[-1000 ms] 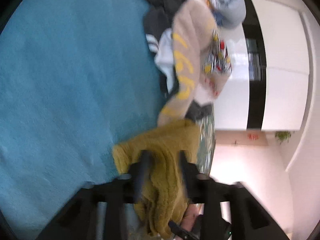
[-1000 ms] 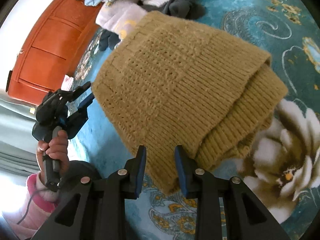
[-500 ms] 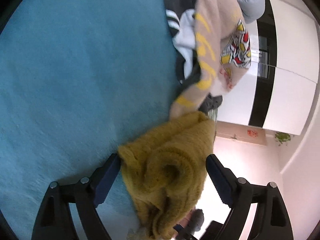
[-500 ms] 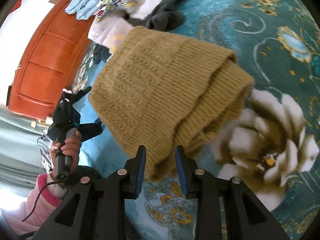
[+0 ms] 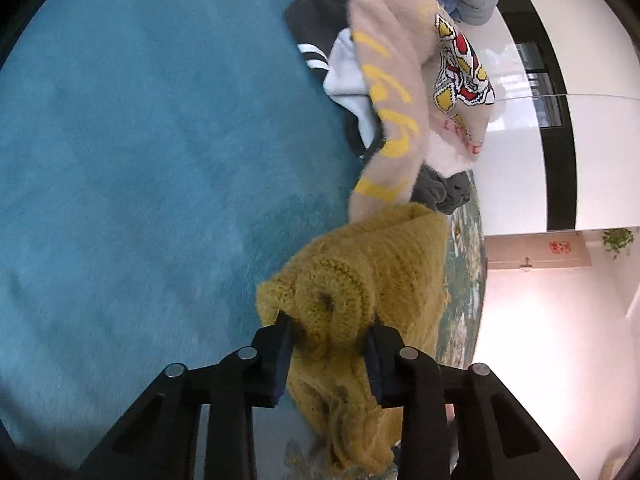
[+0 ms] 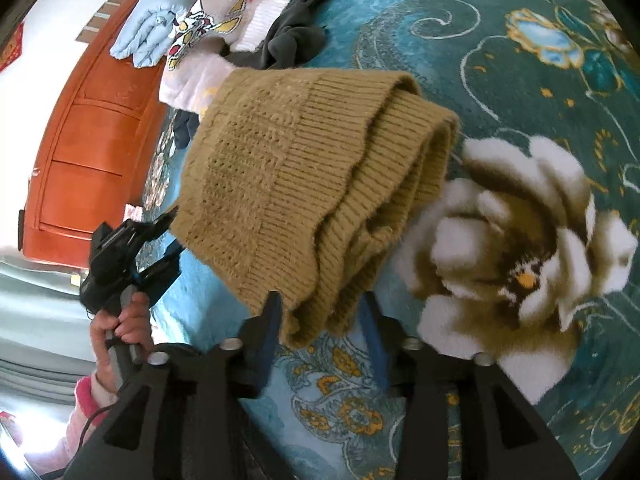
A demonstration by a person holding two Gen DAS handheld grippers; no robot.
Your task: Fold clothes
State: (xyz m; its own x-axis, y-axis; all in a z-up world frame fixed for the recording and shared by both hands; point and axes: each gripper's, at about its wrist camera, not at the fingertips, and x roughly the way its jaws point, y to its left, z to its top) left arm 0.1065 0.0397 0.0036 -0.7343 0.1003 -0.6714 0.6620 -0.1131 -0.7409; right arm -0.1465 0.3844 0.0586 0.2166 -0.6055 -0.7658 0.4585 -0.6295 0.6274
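Observation:
A mustard knitted sweater (image 5: 360,280) lies folded in several layers on the teal carpet (image 5: 140,140). My left gripper (image 5: 328,344) is shut on a bunched corner of it. In the right wrist view the sweater (image 6: 288,168) spreads out flat, its ribbed hem reaching back between the fingers of my right gripper (image 6: 320,316), which stand slightly parted around the hem and blurred. The left gripper (image 6: 132,248) shows at the sweater's far left corner, held by a hand (image 6: 120,320) in a pink sleeve.
A pile of loose clothes (image 5: 400,80) sits just beyond the sweater: beige with yellow marks, dark grey, white and pale blue pieces (image 6: 240,20). The carpet (image 6: 520,60) has a large white flower pattern. An orange wooden cabinet (image 6: 92,132) stands at the left.
My left gripper let go of the sweater, opened wide, then shut again on its bunched corner. My right gripper's fingers have moved apart a little. The sweater has sunk onto the carpet.

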